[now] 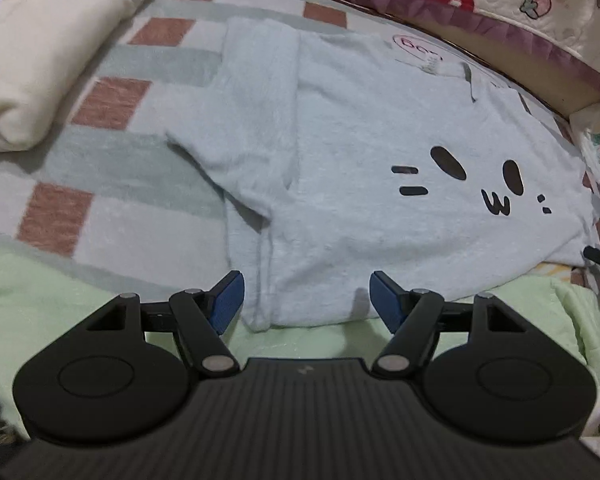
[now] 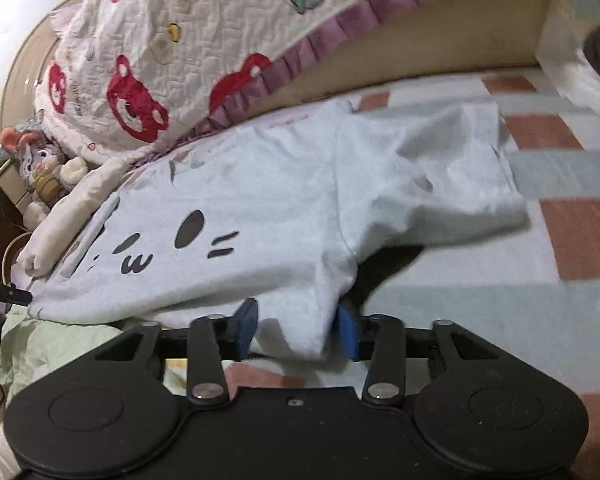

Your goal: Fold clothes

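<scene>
A light blue T-shirt (image 1: 360, 184) with a black cartoon face lies on a checked blanket (image 1: 112, 184). One sleeve is folded over the body. My left gripper (image 1: 306, 300) is open, its blue pads either side of the shirt's near edge, just above it. In the right wrist view the same T-shirt (image 2: 240, 200) shows with its near edge lifted. My right gripper (image 2: 298, 330) has its jaws partly closed around a hanging fold of that edge, and the cloth is raised off the blanket (image 2: 480, 280).
A cream pillow (image 1: 48, 52) lies at the far left. A quilt with red bears (image 2: 172, 52) and a purple frill lies beside the shirt. Plush toys (image 2: 44, 172) sit at the left edge. A pale green cloth (image 1: 60, 292) lies under the left gripper.
</scene>
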Motion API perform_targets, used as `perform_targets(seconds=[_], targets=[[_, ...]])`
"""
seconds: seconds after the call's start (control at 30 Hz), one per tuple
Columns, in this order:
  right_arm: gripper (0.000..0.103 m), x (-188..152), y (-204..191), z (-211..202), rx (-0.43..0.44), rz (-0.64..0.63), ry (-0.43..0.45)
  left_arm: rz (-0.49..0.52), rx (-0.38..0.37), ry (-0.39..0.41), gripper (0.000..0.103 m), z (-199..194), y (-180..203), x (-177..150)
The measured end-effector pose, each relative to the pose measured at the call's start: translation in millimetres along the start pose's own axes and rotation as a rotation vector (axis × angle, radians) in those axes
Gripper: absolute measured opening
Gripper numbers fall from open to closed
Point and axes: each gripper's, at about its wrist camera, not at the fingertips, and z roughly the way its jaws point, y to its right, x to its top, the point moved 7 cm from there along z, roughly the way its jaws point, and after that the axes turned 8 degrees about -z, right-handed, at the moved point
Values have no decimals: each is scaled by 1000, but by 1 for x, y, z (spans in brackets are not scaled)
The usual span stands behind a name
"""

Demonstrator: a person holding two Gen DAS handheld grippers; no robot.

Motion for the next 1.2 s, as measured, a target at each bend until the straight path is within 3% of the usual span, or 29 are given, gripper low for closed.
perform_targets(seconds=[0.03,0.07,0.13,0.17,0.2,0.23,0.27,0.37,0.6,0.8,0.87,0.93,1.1,1.13,1.2], targets=[[9,1,-2,0,-4,-17,1,4,-10,-4,69,5,1,1],[7,3,-3,0,-7,-35,2,6,-22,-12,69,10,2,2],[7,5,-6,0,-14,-69,5,15,-53,-26,65,18,6,3],[7,7,-8,-1,-18,-86,6,24,-64,-35,58,21,8,3],[7,8,-9,-1,-21,-103,7,29,-71,-42,49,23,10,3],[7,10,-11,-1,-25,-121,8,33,-77,-48,29,24,11,2],[7,11,-12,-1,-29,-138,10,35,-77,-49,20,25,12,2],[11,15,-17,-1,-39,-190,13,20,-98,-27,12,21,11,4],[15,6,-33,-3,10,-224,7,-21,-180,3,12,11,7,8],[16,5,-30,3,18,-222,7,67,-159,-4,17,9,16,5],[19,5,-32,8,26,-237,-13,110,-144,-14,30,9,21,2],[41,3,-32,14,30,-250,-43,152,-129,-23,36,9,26,-1],[43,2,-25,19,57,-193,-55,141,-93,-65,42,21,22,-2],[30,6,-21,16,80,-164,-40,122,-91,-72,39,23,19,0],[7,16,-12,11,127,-106,-9,85,-95,-72,10,22,13,7]])
